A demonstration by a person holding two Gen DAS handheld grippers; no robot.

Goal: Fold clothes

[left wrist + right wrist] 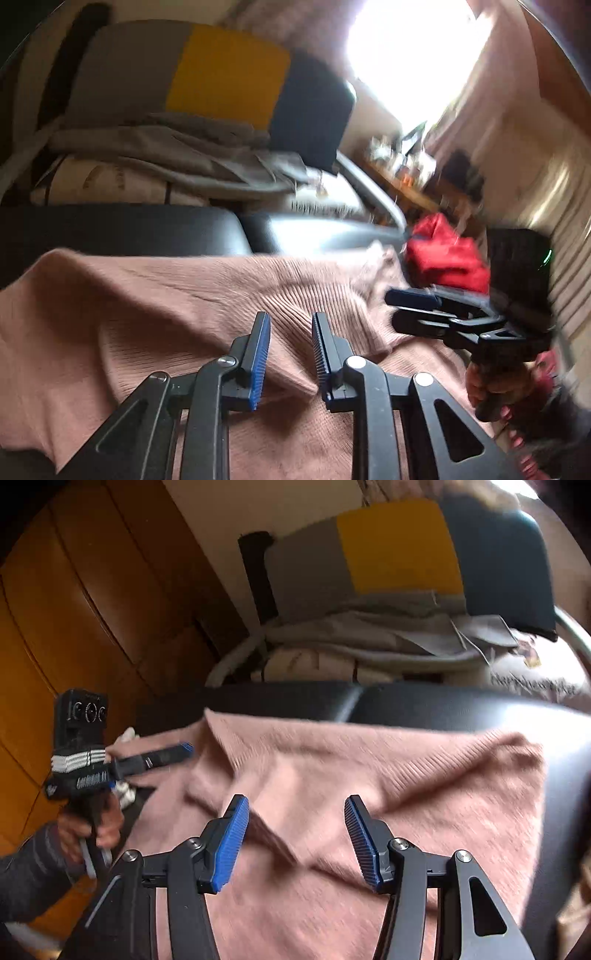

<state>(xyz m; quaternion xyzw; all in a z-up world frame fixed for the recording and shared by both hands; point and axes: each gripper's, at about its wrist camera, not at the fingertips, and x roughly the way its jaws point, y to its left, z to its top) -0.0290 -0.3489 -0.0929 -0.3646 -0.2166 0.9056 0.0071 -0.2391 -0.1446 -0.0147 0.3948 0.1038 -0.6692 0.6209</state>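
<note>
Left tool (290,354): 2 blue pads, narrow gap, holding nothing, poised over a ridge in the sweater (166,295), likely lining up a pinch. Right tool (295,840): pads wide, holding nothing, above a diagonal fold; likely ready for the opposite edge. Sweater: pink ribbed knit, 1 item, rumpled beneath and ahead of both tools on a black seat (443,705), not yet folded. Beyond it: striped cushion (399,546), grey laundry (369,635). Red garment (447,254) behind right tool.

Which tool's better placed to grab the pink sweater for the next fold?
Probably left. The left tool sits low over a raised ridge of the pink sweater, fingers straddling it. The right tool is open wider above flatter fabric.
</note>
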